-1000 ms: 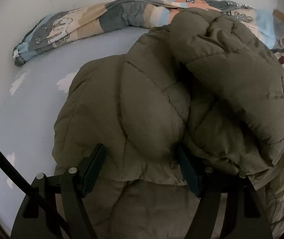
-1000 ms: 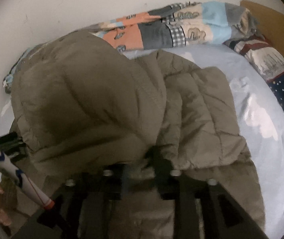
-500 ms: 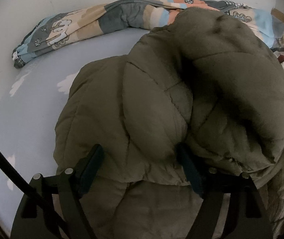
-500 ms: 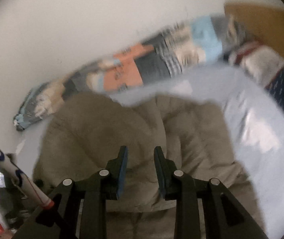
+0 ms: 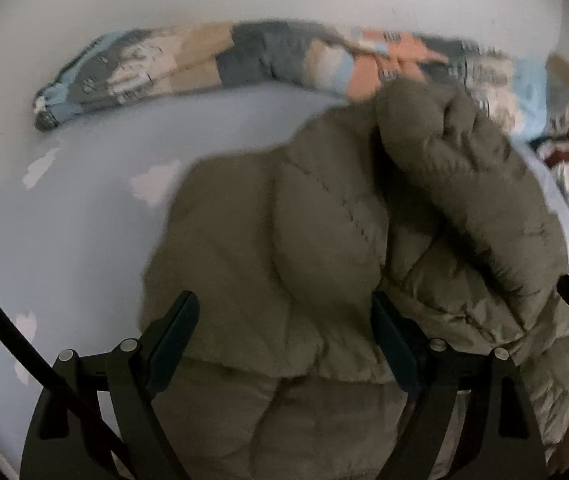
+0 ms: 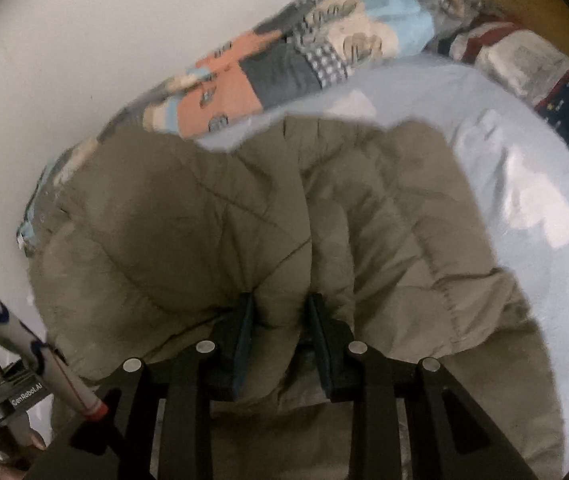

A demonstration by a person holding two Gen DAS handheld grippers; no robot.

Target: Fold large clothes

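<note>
Left tool (image 5: 284,326) angles steeply downward, its jaws wide apart and just opening further — right tool (image 6: 278,320) tilts downward too, jaws narrowly set.

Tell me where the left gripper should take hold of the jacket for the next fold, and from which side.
Probably the thick near hem of the jacket, approached from the near side of the bed. That edge lies folded and bunched between the wide-open fingers of the left gripper, whose jaws have just been opening. The puffy quilted panels farther in would likely slip.
</note>
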